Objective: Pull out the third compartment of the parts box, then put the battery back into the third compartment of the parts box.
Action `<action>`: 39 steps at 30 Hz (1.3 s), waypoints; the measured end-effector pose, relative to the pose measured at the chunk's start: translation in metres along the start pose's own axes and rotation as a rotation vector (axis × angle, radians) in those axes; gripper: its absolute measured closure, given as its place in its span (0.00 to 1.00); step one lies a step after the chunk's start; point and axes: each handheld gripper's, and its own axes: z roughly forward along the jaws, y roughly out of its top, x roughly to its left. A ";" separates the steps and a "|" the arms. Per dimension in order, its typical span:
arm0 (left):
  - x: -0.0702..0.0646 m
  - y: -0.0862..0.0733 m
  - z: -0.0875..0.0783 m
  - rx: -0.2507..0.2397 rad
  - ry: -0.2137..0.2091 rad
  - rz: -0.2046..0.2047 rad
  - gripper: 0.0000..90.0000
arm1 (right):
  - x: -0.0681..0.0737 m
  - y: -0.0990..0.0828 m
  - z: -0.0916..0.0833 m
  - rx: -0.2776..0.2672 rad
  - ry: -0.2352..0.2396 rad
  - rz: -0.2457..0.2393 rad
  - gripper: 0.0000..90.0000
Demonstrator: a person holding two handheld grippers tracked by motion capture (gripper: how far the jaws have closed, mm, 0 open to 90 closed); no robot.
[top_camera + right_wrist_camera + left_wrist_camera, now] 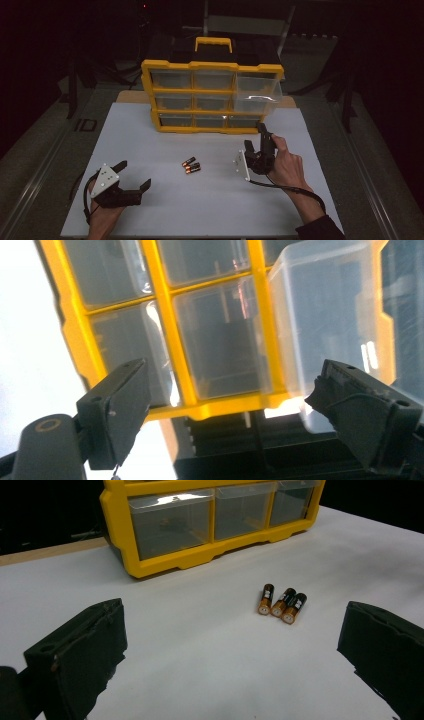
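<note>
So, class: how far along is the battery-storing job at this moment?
Done: one clear drawer of the yellow organizer stands pulled out. In hand: nothing; the right gripper is open beside it, the left gripper open too. Left: three batteries lie on the table.

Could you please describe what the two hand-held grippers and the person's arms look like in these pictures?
Both are black, each with two blocky black jaws. The left hand-held gripper carries a grey three-cornered plate with small dark holes; the right hand-held gripper bears a pale plate too. A black cable trails along the right forearm, which ends in a dark sleeve.
</note>
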 end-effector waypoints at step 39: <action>0.000 0.000 -0.001 -0.008 0.020 -0.006 0.00 | 0.032 -0.069 -0.032 -0.048 0.381 0.876 0.14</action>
